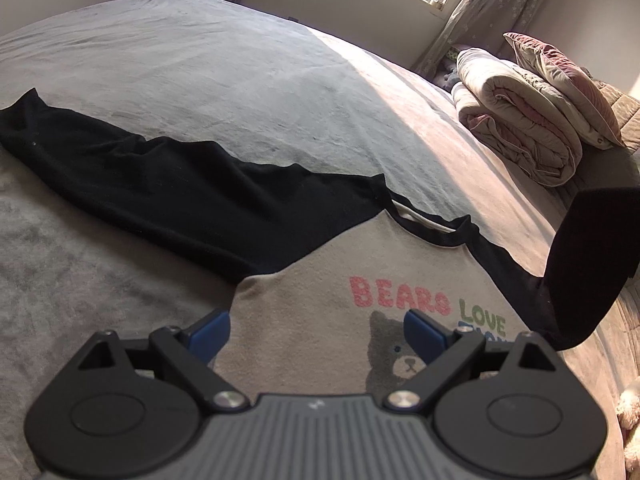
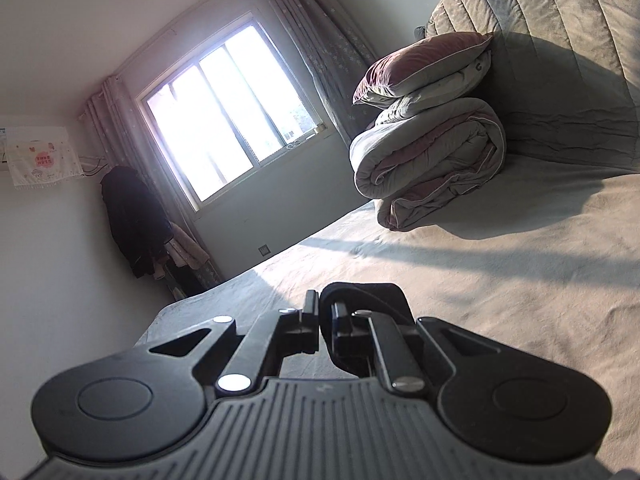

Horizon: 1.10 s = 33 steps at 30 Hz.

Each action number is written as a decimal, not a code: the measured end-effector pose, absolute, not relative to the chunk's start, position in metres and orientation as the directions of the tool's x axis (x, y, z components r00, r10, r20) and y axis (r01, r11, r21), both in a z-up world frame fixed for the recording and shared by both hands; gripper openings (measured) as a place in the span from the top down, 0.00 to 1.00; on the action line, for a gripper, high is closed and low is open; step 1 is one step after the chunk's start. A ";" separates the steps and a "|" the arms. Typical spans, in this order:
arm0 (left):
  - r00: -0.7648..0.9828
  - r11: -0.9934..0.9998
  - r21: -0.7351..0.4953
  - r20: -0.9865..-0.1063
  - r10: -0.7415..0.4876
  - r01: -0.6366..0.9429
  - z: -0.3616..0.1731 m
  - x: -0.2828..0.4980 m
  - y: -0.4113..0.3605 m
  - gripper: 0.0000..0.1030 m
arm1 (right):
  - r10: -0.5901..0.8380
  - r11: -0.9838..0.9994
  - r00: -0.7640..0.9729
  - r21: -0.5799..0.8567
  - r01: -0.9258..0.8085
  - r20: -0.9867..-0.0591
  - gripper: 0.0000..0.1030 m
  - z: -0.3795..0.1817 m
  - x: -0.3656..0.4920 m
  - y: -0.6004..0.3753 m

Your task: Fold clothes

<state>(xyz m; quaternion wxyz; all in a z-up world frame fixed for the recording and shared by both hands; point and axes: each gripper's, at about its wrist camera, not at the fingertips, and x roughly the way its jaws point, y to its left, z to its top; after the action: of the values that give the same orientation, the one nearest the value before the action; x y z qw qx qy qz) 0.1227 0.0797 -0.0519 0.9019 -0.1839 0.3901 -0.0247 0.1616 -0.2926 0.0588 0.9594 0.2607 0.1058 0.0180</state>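
Observation:
A beige sweatshirt (image 1: 320,300) with black sleeves and a bear print lies flat on the bed. Its left black sleeve (image 1: 168,184) stretches out flat toward the upper left. In the left wrist view the right black sleeve (image 1: 588,264) rises off the bed at the right edge. My left gripper (image 1: 316,332) hovers open over the shirt's chest, blue pads wide apart, nothing between them. My right gripper (image 2: 322,320) is shut on the black sleeve cuff (image 2: 372,296), which drapes over its right finger, held up above the bed.
A grey-beige blanket covers the bed (image 1: 224,64). A rolled quilt (image 2: 428,160) with a pillow (image 2: 420,64) on top sits by the padded headboard (image 2: 560,40). A window (image 2: 228,116) with curtains and hanging dark clothes (image 2: 132,220) lie beyond the bed.

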 end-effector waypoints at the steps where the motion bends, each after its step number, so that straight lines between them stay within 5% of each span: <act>1: 0.696 0.930 -0.354 -0.693 -0.188 -0.101 -0.051 0.122 0.081 0.08 | 0.098 0.868 0.975 0.497 0.014 -0.198 0.91 0.058 0.163 -0.285; 12: 0.694 0.926 -0.360 -0.695 -0.188 -0.110 -0.050 0.120 0.087 0.09 | 0.229 0.902 0.920 0.425 -0.078 -0.317 0.91 0.004 0.175 -0.201; 22: 0.659 0.897 -0.428 -0.706 -0.258 -0.108 -0.060 0.130 0.084 0.17 | 0.347 0.936 0.744 0.255 -0.241 -0.571 0.90 -0.077 0.169 -0.137; 28: 0.637 0.854 -0.512 -0.691 -0.344 -0.094 -0.068 0.137 0.073 0.19 | 0.390 0.920 0.679 0.230 -0.318 -0.622 0.84 -0.082 0.152 -0.132; 31: 0.653 0.858 -0.511 -0.668 -0.358 -0.052 -0.068 0.139 0.062 0.21 | 0.428 0.903 0.644 0.283 -0.322 -0.634 0.64 -0.074 0.145 -0.144; 33: 0.669 0.876 -0.483 -0.651 -0.359 0.000 -0.066 0.139 0.052 0.21 | 0.422 0.907 0.642 0.279 -0.316 -0.640 0.61 -0.066 0.137 -0.154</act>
<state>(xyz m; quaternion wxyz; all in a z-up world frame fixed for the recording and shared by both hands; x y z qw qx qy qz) 0.1387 0.0517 -0.0662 0.8846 -0.2278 0.3940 -0.1017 0.1370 -0.1537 -0.0657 0.9034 0.0709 0.3704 0.2042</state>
